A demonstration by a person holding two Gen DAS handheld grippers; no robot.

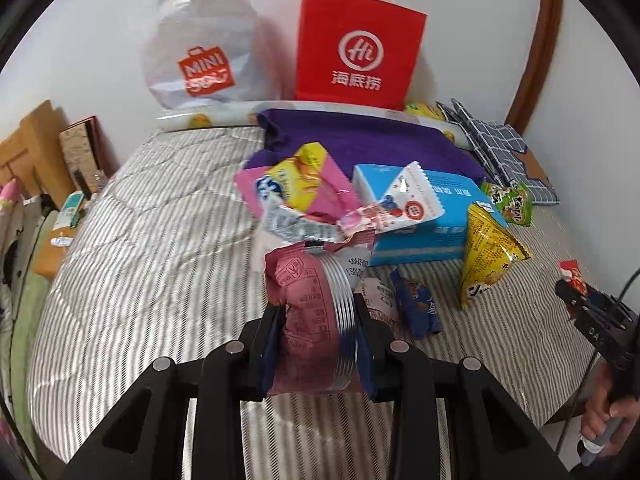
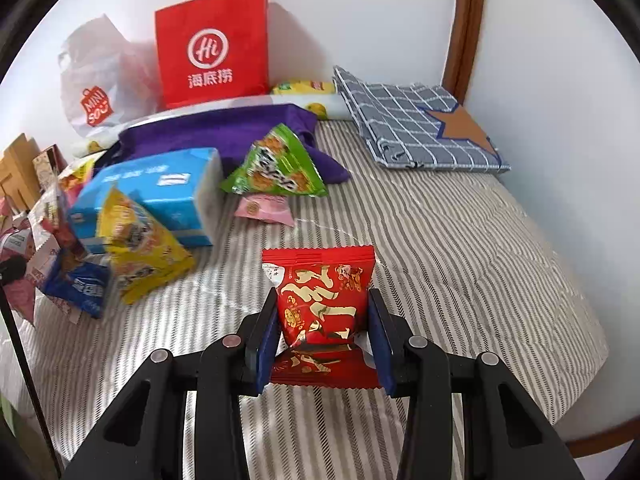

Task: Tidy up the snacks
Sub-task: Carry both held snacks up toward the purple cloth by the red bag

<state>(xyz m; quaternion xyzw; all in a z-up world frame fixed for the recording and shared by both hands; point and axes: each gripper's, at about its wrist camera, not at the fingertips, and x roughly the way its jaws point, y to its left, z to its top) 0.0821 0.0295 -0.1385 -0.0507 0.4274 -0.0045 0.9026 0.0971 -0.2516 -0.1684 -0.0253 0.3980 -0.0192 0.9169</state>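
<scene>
Right gripper (image 2: 322, 320) pinches a glossy red snack packet (image 2: 320, 300) with gold lettering, standing upright, crimped seal on top. Left gripper (image 1: 316, 320) clamps a pink packet (image 1: 308, 312), also upright.

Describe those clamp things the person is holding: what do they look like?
Both the left gripper and the right gripper are matte black angular frames with round silver pins and dark blue fingers. A black cable trails from the right one beside the person's bare hand.

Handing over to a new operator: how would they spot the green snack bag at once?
Find the red paper bag against the wall, then the purple cloth before it. The green snack bag rests on that cloth's right edge, the only green, pyramid-shaped pack.
</scene>
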